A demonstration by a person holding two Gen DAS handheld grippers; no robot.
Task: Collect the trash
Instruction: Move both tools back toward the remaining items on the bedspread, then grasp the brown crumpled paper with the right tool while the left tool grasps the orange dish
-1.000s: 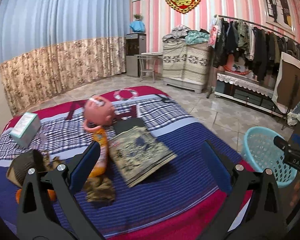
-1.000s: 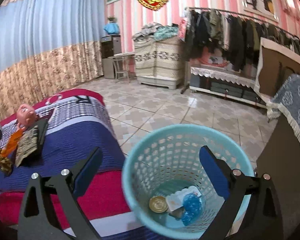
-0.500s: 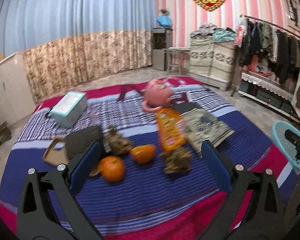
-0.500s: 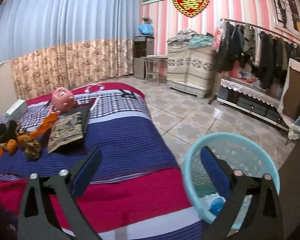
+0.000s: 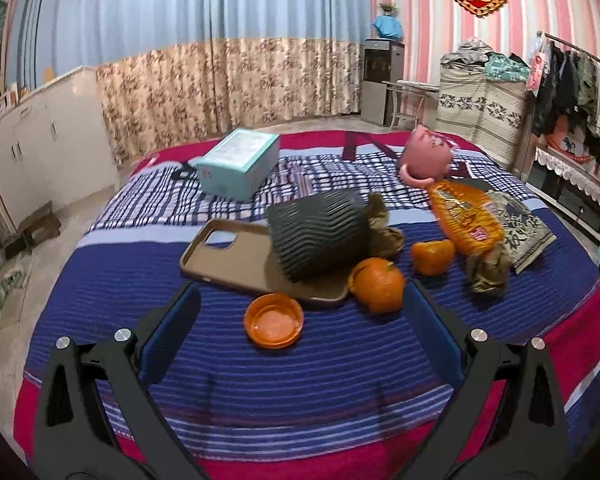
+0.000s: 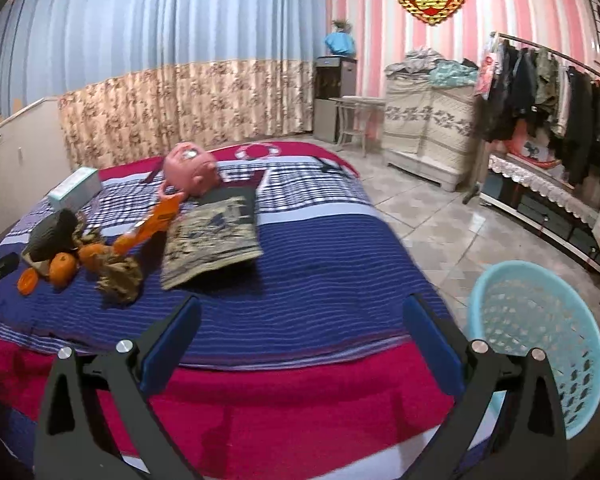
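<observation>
Currently, trash uncollected on the bed (image 5: 100, 280), left to right: orange cap (image 5: 273, 320) nearest my left gripper (image 5: 300, 332), spread and empty; peel (image 5: 378, 284); snack wrapper (image 5: 464, 216). Right gripper (image 6: 300, 336) likewise released; basket (image 6: 540, 336) far right.

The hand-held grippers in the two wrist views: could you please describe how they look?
Both look alike. The left hand-held gripper and the right hand-held gripper each have two black angular fingers with triangular cut-outs, flat blue pads on the inner faces, and pairs of silver round bolt heads on each finger. No cables, markings or sleeves show.
</observation>
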